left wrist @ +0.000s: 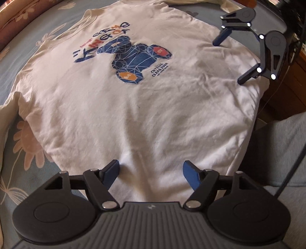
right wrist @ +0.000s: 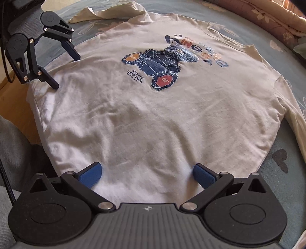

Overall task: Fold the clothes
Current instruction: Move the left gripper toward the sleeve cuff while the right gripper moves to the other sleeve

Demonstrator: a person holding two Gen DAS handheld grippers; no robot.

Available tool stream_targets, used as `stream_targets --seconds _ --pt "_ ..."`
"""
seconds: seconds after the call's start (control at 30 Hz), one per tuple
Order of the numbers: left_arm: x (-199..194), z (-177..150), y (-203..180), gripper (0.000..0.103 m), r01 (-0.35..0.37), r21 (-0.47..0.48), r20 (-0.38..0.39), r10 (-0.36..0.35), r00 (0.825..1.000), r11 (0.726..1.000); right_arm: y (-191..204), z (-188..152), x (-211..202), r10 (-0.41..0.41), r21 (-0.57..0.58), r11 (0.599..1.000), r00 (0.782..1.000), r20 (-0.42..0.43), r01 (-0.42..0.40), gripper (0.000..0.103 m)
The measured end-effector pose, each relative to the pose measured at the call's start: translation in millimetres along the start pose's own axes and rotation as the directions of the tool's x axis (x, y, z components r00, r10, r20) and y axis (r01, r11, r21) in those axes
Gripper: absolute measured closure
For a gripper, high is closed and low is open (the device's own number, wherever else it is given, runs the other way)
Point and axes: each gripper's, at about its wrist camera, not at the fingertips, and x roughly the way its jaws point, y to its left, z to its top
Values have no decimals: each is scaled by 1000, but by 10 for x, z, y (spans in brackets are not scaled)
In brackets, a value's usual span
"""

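A white long-sleeved shirt (left wrist: 133, 115) (right wrist: 153, 118) lies spread flat, front up, with a blue bear print (left wrist: 133, 59) (right wrist: 162, 65) on its chest. My left gripper (left wrist: 152, 173) is open, its blue pads (left wrist: 112, 172) resting on the fabric near the hem. My right gripper (right wrist: 147, 175) is also open, set on the hem further along. Each shows in the other's view: the right gripper (left wrist: 228, 62) at the shirt's edge, the left gripper (right wrist: 66, 71) likewise. One sleeve (right wrist: 294, 115) trails along the side. The other sleeve (right wrist: 107, 11) lies bunched at the far corner.
The shirt rests on a blue-grey floral bed sheet (left wrist: 28, 153) (right wrist: 286, 153). A brownish quilt (right wrist: 267, 17) is heaped along the far side. Past the bed's near edge are wooden flooring (right wrist: 11, 99), grey fabric (left wrist: 286, 145) and a black cable (right wrist: 7, 183).
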Motion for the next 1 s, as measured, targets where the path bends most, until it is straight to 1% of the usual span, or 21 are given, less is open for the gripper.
stream_targets --seconds 0.13,0.2,0.33,0.43,0.5,0.53,0.6,0.67,0.73,0.8,0.87,1.0 --pt "3 225 170 30 -39 -91 32 42 999 995 13 29 25 -16 26 1000 1000 -7 17 0" --pt "4 338 255 29 -58 -136 46 64 997 989 13 67 43 -14 27 1000 999 -31 15 0" --pt "24 587 418 29 -85 -215 80 104 991 973 -17 114 37 -21 78 997 999 -38 24 0" --pt "123 907 479 29 -56 -209 133 85 987 976 -129 102 -32 -61 195 979 998 -15 63 0" --pt "187 1136 498 29 -29 -200 166 63 984 979 -259 80 -108 -102 298 950 995 -2 98 0" --pt "218 1248 489 29 -14 -193 181 49 982 981 -339 59 -152 -120 355 928 993 0 112 0" --pt "267 1436 458 29 16 -179 205 21 979 984 -507 -7 -236 -148 471 873 989 -1 131 0" --pt "318 1595 413 28 51 -159 225 -14 974 986 -673 -99 -318 -175 582 800 985 -2 144 0" --pt "390 1728 353 27 78 -136 234 -45 971 988 -828 -228 -406 -211 695 702 977 -10 158 0" --pt "476 1861 286 27 104 -122 235 -73 969 987 -965 -371 -492 -249 791 590 968 -14 163 0" --pt "563 1965 235 27 131 -151 230 -95 969 980 -1060 -534 -582 -293 865 480 956 1 146 0" --pt "711 2115 141 27 177 -209 227 -128 965 962 -1175 -896 -737 -377 948 290 926 -10 128 0"
